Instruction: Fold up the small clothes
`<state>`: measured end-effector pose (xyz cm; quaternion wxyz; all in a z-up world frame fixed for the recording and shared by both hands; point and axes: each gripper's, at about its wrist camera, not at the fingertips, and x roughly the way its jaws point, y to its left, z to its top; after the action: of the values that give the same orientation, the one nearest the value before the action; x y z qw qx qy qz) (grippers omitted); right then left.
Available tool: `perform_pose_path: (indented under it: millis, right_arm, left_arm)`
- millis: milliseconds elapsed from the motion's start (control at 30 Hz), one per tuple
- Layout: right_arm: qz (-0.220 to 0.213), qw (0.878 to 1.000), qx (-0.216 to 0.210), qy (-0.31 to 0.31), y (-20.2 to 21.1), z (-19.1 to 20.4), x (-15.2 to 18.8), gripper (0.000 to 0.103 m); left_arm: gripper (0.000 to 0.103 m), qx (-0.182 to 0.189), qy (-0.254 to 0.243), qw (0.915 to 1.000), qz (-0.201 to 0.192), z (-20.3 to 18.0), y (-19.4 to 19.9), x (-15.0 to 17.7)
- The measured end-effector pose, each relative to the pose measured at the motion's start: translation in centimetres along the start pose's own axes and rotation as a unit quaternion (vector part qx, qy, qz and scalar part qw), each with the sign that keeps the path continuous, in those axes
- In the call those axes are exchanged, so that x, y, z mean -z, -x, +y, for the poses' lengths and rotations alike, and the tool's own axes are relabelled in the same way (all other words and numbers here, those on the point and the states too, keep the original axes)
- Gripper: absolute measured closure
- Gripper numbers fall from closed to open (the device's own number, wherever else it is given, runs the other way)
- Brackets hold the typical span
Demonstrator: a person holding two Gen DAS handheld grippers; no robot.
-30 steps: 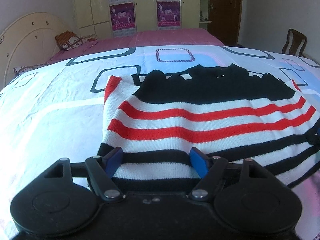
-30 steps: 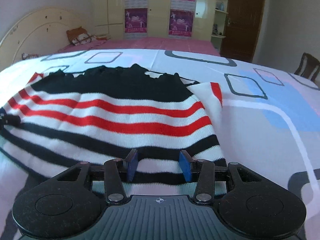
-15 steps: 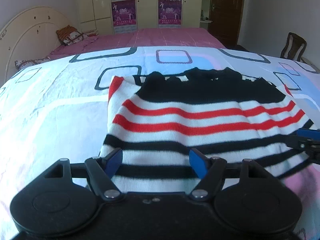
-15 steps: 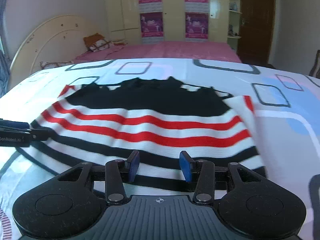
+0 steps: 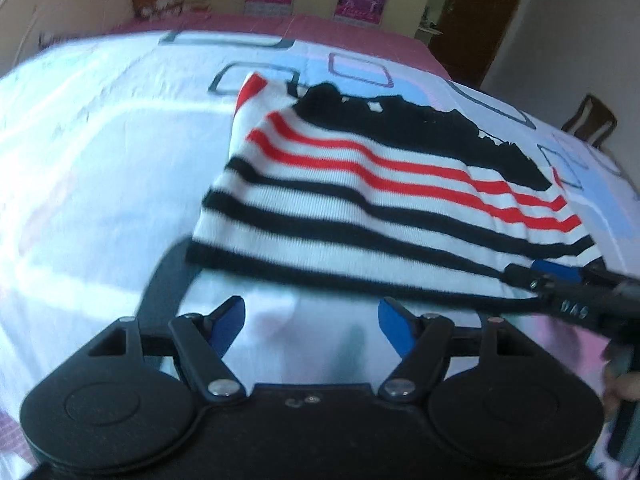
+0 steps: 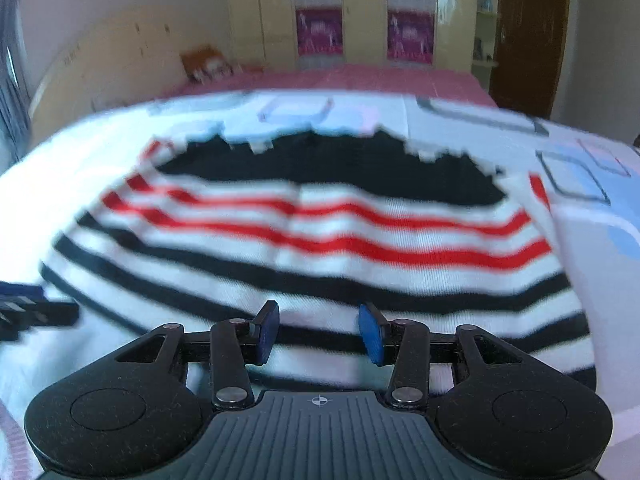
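A small knit sweater [image 5: 360,200] with black, red and white stripes lies flat on a white patterned sheet [image 5: 100,140]. My left gripper [image 5: 311,320] is open just short of the sweater's near hem, with only sheet between its blue pads. My right gripper [image 6: 318,332] is open over the hem of the sweater [image 6: 320,240], its pads apart with striped knit beneath them. In the left wrist view the right gripper [image 5: 560,280] shows at the hem's right end. The left gripper [image 6: 24,308] appears at the left edge of the right wrist view.
Beyond the sheet lies a pink bed [image 5: 280,24] with a curved headboard. Yellow wardrobes with purple posters [image 6: 360,12] and a brown door [image 6: 528,32] line the far wall. A wooden chair [image 5: 588,120] stands at the right. A person's hand [image 5: 624,388] shows at the edge.
My left gripper has drawn back off the hem and rolled, so the sweater now looks tilted. The right gripper has shifted left along the hem and come into the left wrist view.
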<state>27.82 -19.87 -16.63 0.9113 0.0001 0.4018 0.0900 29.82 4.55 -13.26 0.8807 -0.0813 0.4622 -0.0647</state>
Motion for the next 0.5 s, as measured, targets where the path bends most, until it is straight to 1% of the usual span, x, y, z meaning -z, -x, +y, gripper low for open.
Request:
perform_pose_path:
  millis: [67,167,367,500]
  right_arm:
    - [-0.002,1.0,0.003,0.013,0.2,0.1,0.2,0.059]
    - [0.0,1.0,0.003,0.017,0.5,0.0,0.3,0.059]
    - [-0.015,1.0,-0.01,-0.008,1.2,0.1,-0.1,0.059]
    - [-0.025,0.999,-0.015,-0.016,1.4,0.5,-0.9,0.059]
  left_arm:
    - [0.03,0.02,0.03,0.9993,0.008,0.7,-0.2,0.2]
    - [0.026,0.056,0.07,0.996,0.012,1.8,-0.6,0.2]
    - [0.022,0.103,0.132,0.9857,-0.01,3.2,-2.0,-0.7]
    - [0.019,0.121,0.162,0.9789,-0.027,3.5,-3.4,-1.6]
